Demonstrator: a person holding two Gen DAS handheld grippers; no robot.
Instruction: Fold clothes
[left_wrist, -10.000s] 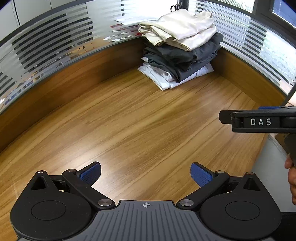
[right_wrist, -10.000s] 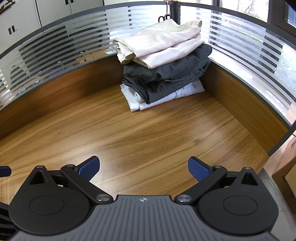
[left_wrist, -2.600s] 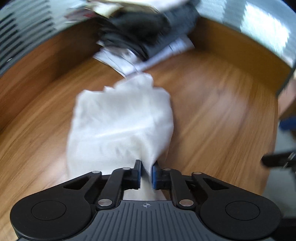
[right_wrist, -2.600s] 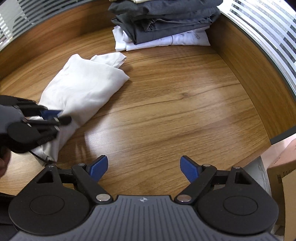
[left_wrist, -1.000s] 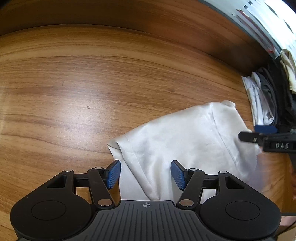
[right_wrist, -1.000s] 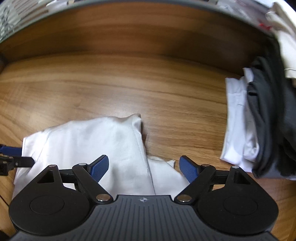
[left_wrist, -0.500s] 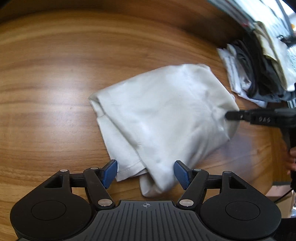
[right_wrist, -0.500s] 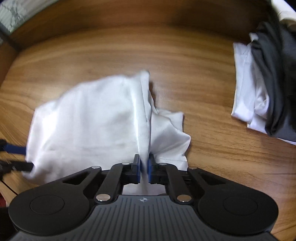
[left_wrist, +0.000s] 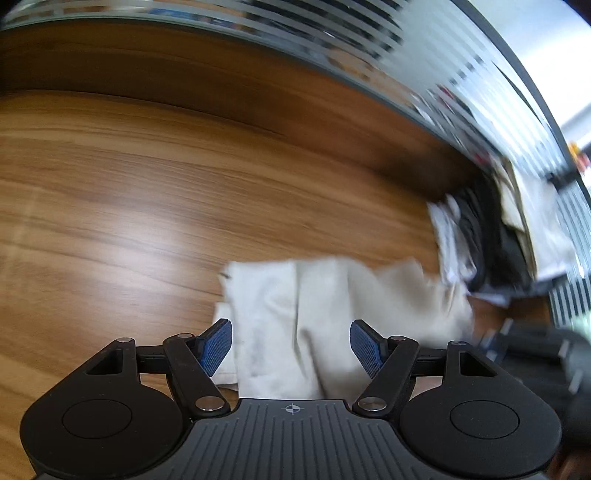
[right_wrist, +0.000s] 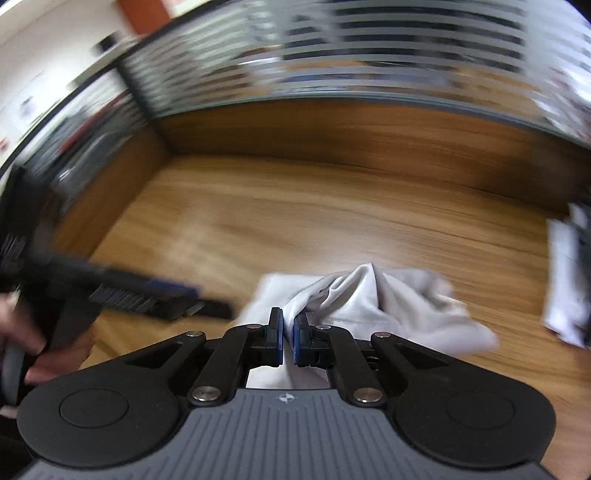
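A crumpled white garment (left_wrist: 332, 306) lies on the wooden table, also in the right wrist view (right_wrist: 369, 299). My left gripper (left_wrist: 291, 347) is open, its blue pads on either side of the garment's near edge, not closed on it. My right gripper (right_wrist: 288, 332) is shut on a fold of the white garment and lifts it into a peak. The left gripper also shows blurred at the left of the right wrist view (right_wrist: 147, 295). The right gripper shows blurred at the right edge of the left wrist view (left_wrist: 532, 347).
A stack of folded clothes (left_wrist: 491, 236), white, dark grey and cream, stands at the far right against the wooden wall (left_wrist: 221, 85). Its edge shows in the right wrist view (right_wrist: 569, 273). Striped glass runs above the wall. Both views are motion-blurred.
My right gripper, shut on the garment, has lifted a fold of it and swung left. My left gripper stays open and the view has tilted up toward the wall.
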